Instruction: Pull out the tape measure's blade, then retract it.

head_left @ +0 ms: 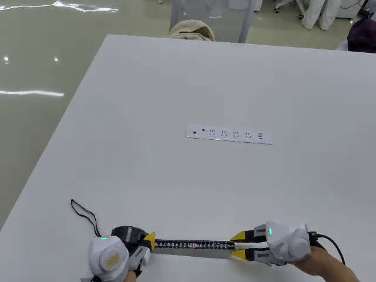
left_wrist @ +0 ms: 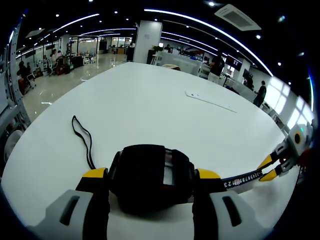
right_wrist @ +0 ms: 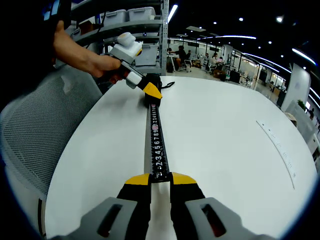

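While our left gripper (left_wrist: 151, 174) clamps the tape measure (left_wrist: 150, 187), our right gripper (right_wrist: 160, 179) pinches the drawn-out blade (right_wrist: 156, 140) by its tip over the table (head_left: 235, 76).

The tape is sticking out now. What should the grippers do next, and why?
Probably ease the right gripper toward the case, letting the blade slide back in. The blade stretches out between the two grippers, with the right gripper shut on its tip and the left gripper shut on the black case, so the pull-out part looks done.
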A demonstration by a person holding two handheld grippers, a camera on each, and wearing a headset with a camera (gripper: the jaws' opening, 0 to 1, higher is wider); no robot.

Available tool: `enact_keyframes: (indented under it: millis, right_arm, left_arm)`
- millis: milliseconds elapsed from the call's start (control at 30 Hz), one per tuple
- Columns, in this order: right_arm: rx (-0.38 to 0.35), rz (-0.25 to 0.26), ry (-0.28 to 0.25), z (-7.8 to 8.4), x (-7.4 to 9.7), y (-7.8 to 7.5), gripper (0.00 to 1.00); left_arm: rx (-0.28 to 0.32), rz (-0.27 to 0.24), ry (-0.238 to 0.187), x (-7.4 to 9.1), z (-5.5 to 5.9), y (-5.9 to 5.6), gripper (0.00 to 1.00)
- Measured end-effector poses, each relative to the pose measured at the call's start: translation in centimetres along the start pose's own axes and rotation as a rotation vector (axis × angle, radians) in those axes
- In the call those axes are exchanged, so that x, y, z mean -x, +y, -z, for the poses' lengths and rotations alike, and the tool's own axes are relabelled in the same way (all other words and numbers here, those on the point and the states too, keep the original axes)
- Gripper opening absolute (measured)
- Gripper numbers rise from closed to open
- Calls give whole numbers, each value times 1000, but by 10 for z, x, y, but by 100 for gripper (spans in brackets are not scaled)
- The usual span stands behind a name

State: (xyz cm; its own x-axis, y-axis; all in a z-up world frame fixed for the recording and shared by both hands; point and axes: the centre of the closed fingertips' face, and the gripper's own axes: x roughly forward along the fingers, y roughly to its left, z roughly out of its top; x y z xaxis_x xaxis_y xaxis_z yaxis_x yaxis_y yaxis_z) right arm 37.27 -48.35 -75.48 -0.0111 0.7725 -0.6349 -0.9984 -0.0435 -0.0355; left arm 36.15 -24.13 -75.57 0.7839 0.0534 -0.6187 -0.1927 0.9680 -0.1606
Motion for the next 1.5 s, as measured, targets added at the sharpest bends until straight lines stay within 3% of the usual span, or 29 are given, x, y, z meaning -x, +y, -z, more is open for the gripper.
enact_keyframes:
  millis: [1500]
  right_arm:
    - [13,-19,-13,-14,-11,1,12]
  left_arm:
    - [10,14,7,1,-1,1,64]
